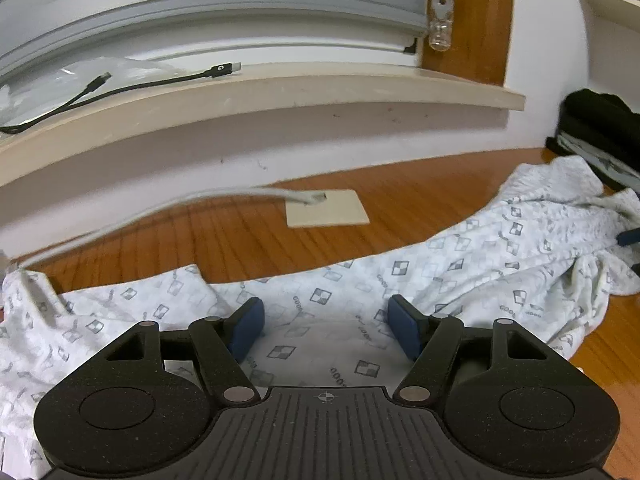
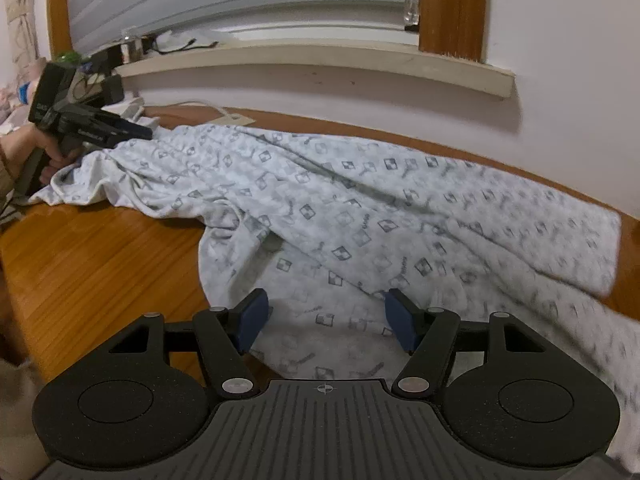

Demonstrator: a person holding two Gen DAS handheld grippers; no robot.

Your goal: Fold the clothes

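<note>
A white garment (image 1: 500,248) with a grey checker print lies spread and rumpled along the wooden table. My left gripper (image 1: 326,326) hovers open just over one end of it, blue pads apart, nothing between them. A white drawstring (image 1: 200,200) arcs up from the cloth at the left. In the right wrist view the same garment (image 2: 360,208) runs from far left to right. My right gripper (image 2: 326,318) is open over its near edge, holding nothing. The left gripper's black body (image 2: 88,124), held by a hand (image 2: 36,148), sits at the garment's far left end.
A wooden table (image 1: 280,236) meets a white wall under a window sill (image 1: 280,88) carrying a black cable (image 1: 120,88). A pale square card (image 1: 326,208) lies on the table. A black bag (image 1: 600,128) stands at the far right. Bare wood (image 2: 100,256) lies left of the garment.
</note>
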